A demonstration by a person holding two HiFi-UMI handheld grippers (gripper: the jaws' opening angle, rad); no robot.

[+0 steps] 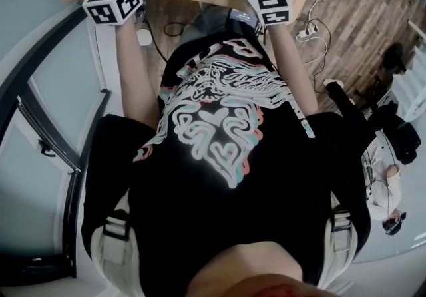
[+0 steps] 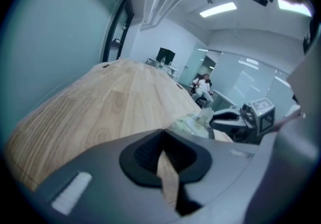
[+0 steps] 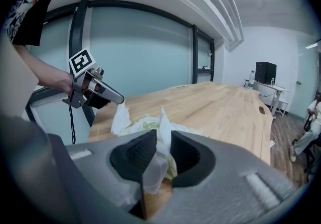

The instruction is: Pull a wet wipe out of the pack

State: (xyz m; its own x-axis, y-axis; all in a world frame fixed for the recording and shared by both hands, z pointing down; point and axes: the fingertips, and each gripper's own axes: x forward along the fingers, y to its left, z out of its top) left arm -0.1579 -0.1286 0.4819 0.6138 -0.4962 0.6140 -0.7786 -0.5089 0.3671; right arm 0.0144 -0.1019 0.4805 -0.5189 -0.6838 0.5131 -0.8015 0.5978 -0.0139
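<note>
The wet wipe pack [image 3: 139, 123], green and white, lies on the wooden table [image 3: 220, 112] near its corner. In the right gripper view my left gripper [image 3: 122, 101] is shut on a white wipe [image 3: 120, 117] that hangs from its tip just above the pack. A second wipe [image 3: 163, 121] stands up out of the pack. My right gripper [image 3: 160, 142] sits over the pack, jaws a little apart, with the clear lid [image 3: 153, 173] between them. The left gripper view shows my left gripper [image 2: 163, 131] shut, with the pack [image 2: 188, 123] and right gripper [image 2: 214, 117] to its right. The head view shows only the marker cubes [image 1: 113, 1].
The long table [image 2: 115, 97] stretches away from the pack. A glass wall [image 3: 140, 52] runs along one side. Desks with a monitor [image 2: 165, 56] and a seated person [image 2: 203, 85] are at the far end. Cables [image 1: 309, 30] lie on the floor beside me.
</note>
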